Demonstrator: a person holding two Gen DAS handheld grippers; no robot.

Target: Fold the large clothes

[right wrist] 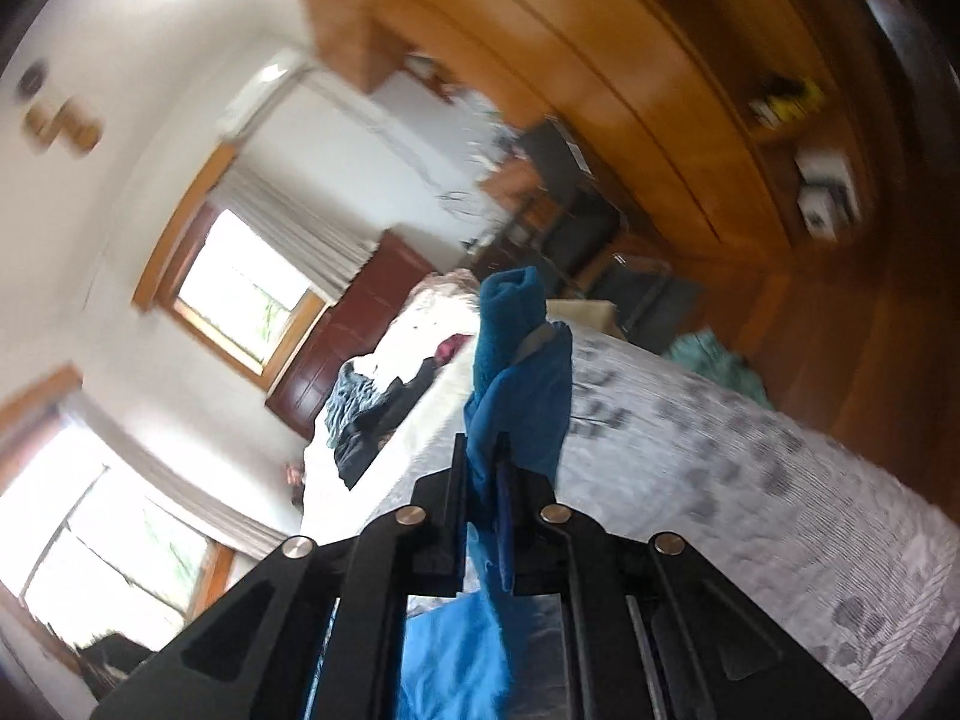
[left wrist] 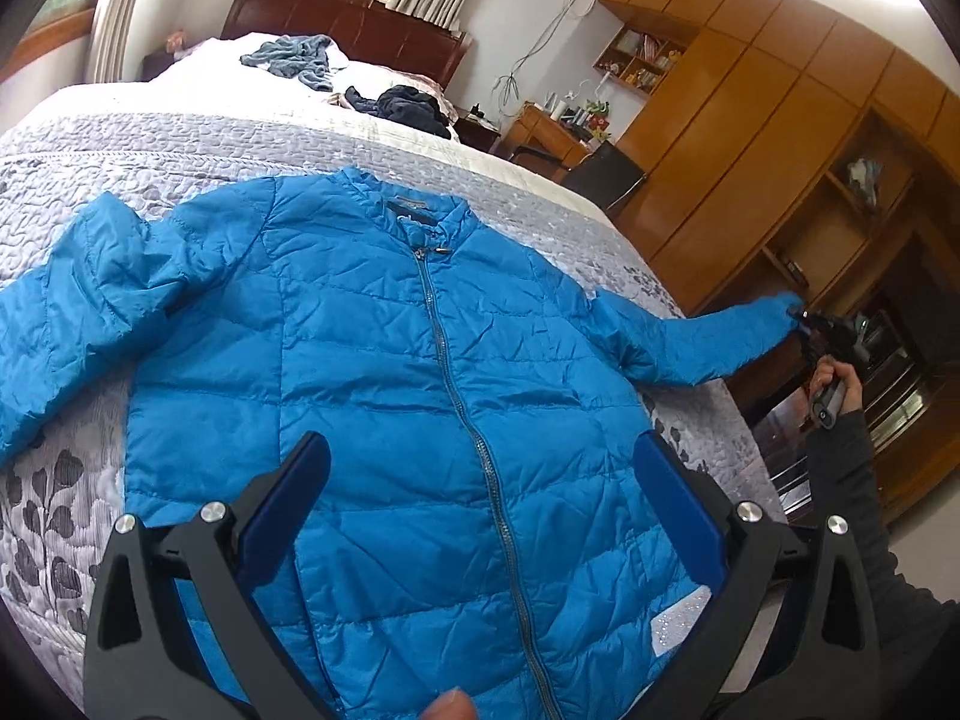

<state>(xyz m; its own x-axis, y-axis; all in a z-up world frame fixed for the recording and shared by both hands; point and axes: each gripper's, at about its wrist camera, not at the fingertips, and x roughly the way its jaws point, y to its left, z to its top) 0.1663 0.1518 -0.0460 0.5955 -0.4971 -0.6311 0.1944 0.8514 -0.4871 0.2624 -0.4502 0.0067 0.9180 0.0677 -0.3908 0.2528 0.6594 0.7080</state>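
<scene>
Here the jacket lies zipped on the bed; the left tool hovers spread apart above it, the right tool clamped on a cuff.

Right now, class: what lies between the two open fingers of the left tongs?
In the left wrist view, the blue jacket's zipped front, its zipper running between the left tongs' fingers.
</scene>
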